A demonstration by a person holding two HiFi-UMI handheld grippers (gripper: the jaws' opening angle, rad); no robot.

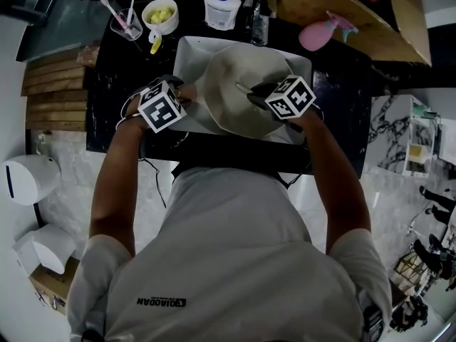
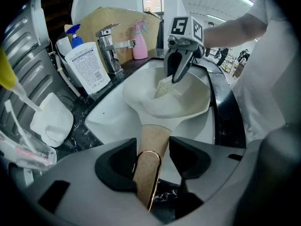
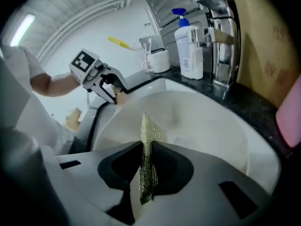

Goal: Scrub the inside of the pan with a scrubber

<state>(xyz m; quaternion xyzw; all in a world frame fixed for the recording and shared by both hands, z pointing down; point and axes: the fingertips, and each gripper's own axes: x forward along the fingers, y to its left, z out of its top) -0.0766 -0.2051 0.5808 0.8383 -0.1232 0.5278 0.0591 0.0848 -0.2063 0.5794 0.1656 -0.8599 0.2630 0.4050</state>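
Observation:
A cream-white pan [image 1: 239, 87] lies tilted in the white sink [image 1: 187, 48]. Its tan handle [image 2: 151, 149] with a copper-coloured end runs between the jaws of my left gripper [image 2: 153, 157], which is shut on it. In the head view that left gripper [image 1: 171, 98] sits at the pan's left side. My right gripper [image 3: 149, 161] is shut on a thin yellow-green mesh scrubber [image 3: 149, 140], whose free end lies against the pan's inside [image 3: 197, 121]. From the left gripper view the scrubber [image 2: 165, 86] touches the pan's inner wall under the right gripper [image 2: 178, 74].
A chrome tap [image 2: 110, 48] stands behind the sink. Beside it are a white pump bottle [image 2: 87, 67] and a pink spray bottle [image 1: 324, 30]. A white cup [image 1: 160, 16] and a clear holder with toothbrushes [image 1: 125, 20] stand at the back left on the black counter [image 1: 349, 91].

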